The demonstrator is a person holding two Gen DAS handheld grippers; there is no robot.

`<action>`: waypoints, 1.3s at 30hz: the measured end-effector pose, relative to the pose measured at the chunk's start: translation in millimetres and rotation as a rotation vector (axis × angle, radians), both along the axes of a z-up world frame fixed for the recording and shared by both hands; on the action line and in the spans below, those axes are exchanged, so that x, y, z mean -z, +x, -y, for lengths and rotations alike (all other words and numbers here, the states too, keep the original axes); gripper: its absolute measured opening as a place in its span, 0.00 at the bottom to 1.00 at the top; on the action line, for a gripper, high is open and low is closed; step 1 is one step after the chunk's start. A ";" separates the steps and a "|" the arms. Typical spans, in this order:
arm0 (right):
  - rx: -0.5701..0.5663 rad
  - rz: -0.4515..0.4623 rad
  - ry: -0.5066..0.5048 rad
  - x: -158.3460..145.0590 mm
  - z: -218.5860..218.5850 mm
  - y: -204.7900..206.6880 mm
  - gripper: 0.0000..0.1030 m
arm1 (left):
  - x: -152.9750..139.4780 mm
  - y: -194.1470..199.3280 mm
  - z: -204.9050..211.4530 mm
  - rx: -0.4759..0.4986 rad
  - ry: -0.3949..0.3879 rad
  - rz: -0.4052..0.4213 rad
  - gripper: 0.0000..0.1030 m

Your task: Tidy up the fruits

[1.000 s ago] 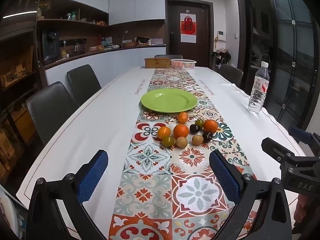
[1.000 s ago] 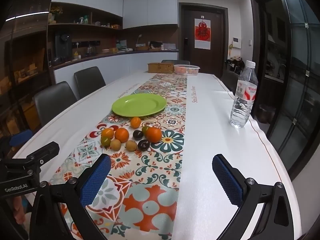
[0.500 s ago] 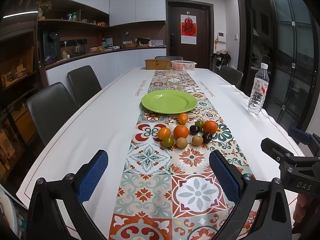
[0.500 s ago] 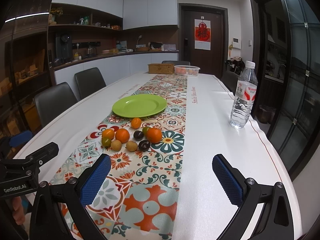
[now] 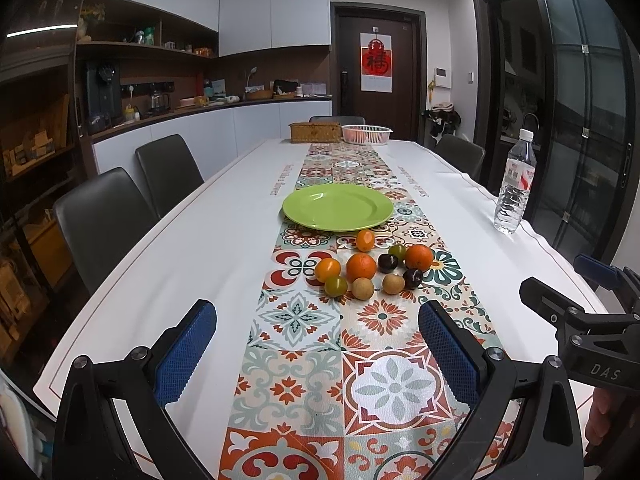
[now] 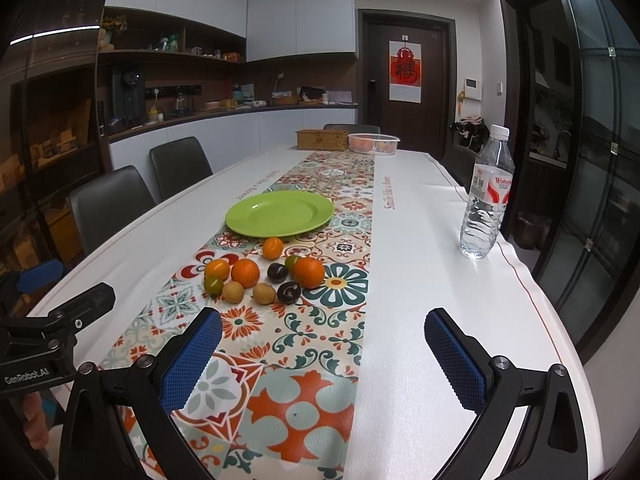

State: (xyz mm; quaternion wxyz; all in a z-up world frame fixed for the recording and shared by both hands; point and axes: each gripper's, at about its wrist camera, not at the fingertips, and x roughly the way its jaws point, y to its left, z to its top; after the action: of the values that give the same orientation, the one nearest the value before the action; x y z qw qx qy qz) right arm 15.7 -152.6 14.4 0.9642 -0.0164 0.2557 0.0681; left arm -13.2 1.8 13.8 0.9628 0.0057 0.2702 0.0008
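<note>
Both tools up and ready: my left gripper (image 5: 316,344) is spread wide with nothing between its blue pads, and my right gripper (image 6: 324,350) is just as wide and just as empty. The fruit cluster (image 5: 372,266) sits dead ahead of the left tool on the patterned runner (image 5: 296,320), and ahead and off to the left of the right one, so I judge the left is better lined up on it. These are round pieces, no long axis to worry about, but they lie packed: a green-yellow one (image 5: 335,286) and two tan ones (image 5: 363,288) form the near row, oranges and dark plums behind. Beyond them, just past a lone small orange (image 5: 365,240), waits the green plate (image 5: 338,207), bare, which I take as the likely landing spot. The crowding looks like the snag, as my fingers may nudge neighbours. The water bottle (image 6: 486,196) stands well apart on the right, clear of my path. Basket and tray at the far end, out of play.
</note>
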 end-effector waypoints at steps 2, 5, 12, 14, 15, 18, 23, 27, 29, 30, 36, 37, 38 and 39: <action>0.001 0.000 0.000 0.4 0.0 -0.1 0.99 | -0.8 -0.6 -0.1 0.000 0.000 0.002 1.00; 0.000 0.001 0.000 -0.7 -0.3 -0.7 0.99 | -1.4 -1.1 -0.3 0.000 0.001 0.003 1.00; 0.000 0.002 0.000 -0.7 -0.3 -1.1 0.99 | -4.4 -3.8 -2.1 0.005 -0.003 0.011 1.00; 0.001 0.002 0.000 0.6 -0.2 -0.6 0.99 | -4.8 -5.0 -2.5 0.005 -0.001 0.015 1.00; 0.001 0.002 0.001 -0.6 -0.3 -1.0 0.99 | -5.7 -5.2 -2.7 0.004 0.000 0.016 1.00; 0.001 0.002 0.000 -0.5 -0.4 -1.3 0.99 | -5.1 -5.3 -2.6 0.004 0.002 0.017 1.00; 0.000 0.002 0.000 1.1 -0.1 -0.4 0.99 | -5.7 -5.3 -2.8 0.004 0.001 0.018 1.00; 0.001 0.003 0.000 -0.2 -0.2 -1.1 0.99 | -5.1 -5.3 -2.6 0.004 0.001 0.017 1.00; 0.001 0.003 0.000 0.1 -0.3 -0.8 0.99 | -5.0 -5.5 -2.6 0.004 0.001 0.018 1.00; 0.001 0.003 0.000 -0.2 -0.3 -1.0 0.99 | -5.2 -5.5 -2.7 0.005 0.001 0.019 1.00; -0.001 0.003 0.000 0.7 -0.3 -0.5 0.99 | -5.4 -5.2 -2.5 0.009 0.006 0.023 1.00; -0.002 0.003 0.000 0.4 -0.7 -1.0 0.99 | -5.5 -4.7 -2.5 0.010 0.008 0.024 1.00; -0.003 0.003 0.000 -0.3 -1.1 -1.4 0.99 | -5.3 -4.3 -2.6 0.009 0.009 0.023 1.00; -0.004 0.002 0.001 -1.3 -1.2 -1.8 0.99 | -5.4 -4.0 -3.0 0.010 0.008 0.022 1.00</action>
State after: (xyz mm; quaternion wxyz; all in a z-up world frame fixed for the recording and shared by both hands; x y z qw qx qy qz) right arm 13.9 -151.4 15.7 0.9644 -0.0165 0.2544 0.0703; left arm -17.2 4.9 19.2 0.9656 0.0110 0.2597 -0.0031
